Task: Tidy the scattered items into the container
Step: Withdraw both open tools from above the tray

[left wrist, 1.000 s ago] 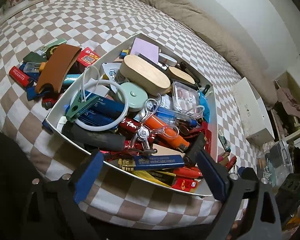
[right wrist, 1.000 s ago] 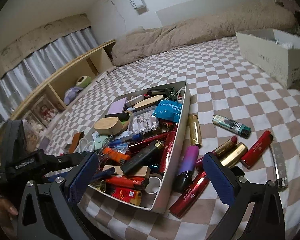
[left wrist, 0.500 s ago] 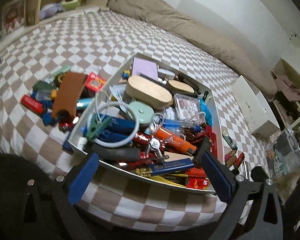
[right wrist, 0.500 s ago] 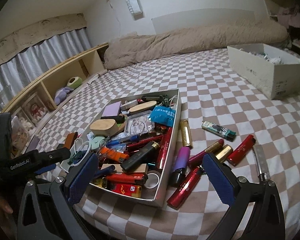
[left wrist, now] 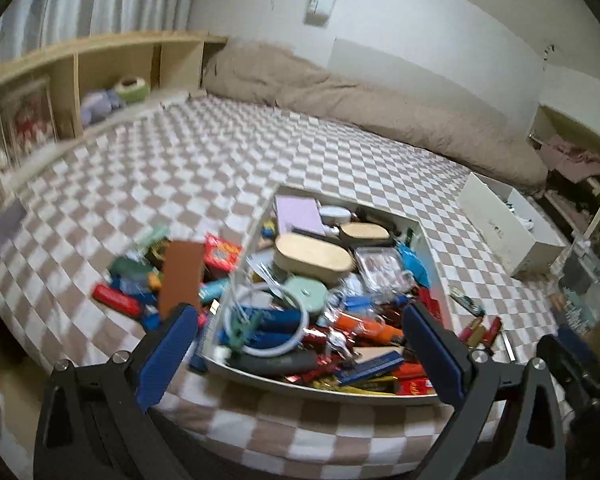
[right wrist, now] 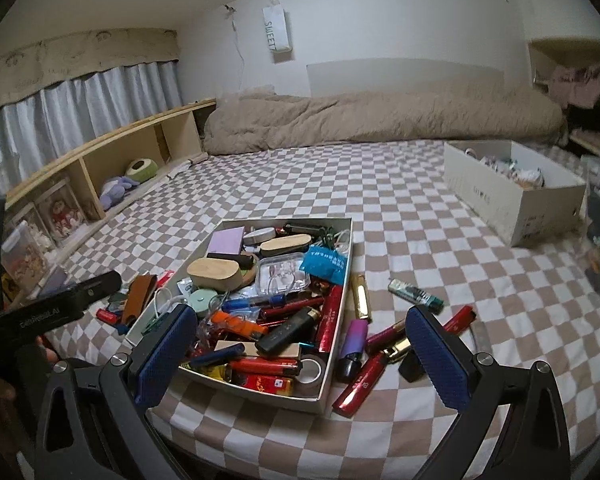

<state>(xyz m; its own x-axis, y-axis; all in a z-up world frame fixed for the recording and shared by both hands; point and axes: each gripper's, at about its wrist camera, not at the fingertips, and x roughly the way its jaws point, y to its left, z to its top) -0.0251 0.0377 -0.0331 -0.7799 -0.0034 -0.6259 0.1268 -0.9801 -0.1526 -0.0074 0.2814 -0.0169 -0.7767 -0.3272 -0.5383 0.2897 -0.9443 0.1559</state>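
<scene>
Hovering wide open and empty at lower centre of each view: left gripper (left wrist: 300,354) and right gripper (right wrist: 302,356), blue pads well apart. Sitting mid-frame on the brown-and-white checkered bedspread (right wrist: 400,184), a white rectangular cardboard container (right wrist: 342,308) heaped with lighters, wooden-lidded cases and pens. Lying outside, just right of its wall: gold tube (right wrist: 362,295), purple-pink gradient tube (right wrist: 354,342), glossy red tubes (right wrist: 360,384), green-black lighter (right wrist: 416,291). Scattered left of it in the blurred left view: brown leather pouch (left wrist: 181,278), red lighter (left wrist: 116,300). Farther upper right, a long white cardboard box (right wrist: 516,196).
</scene>
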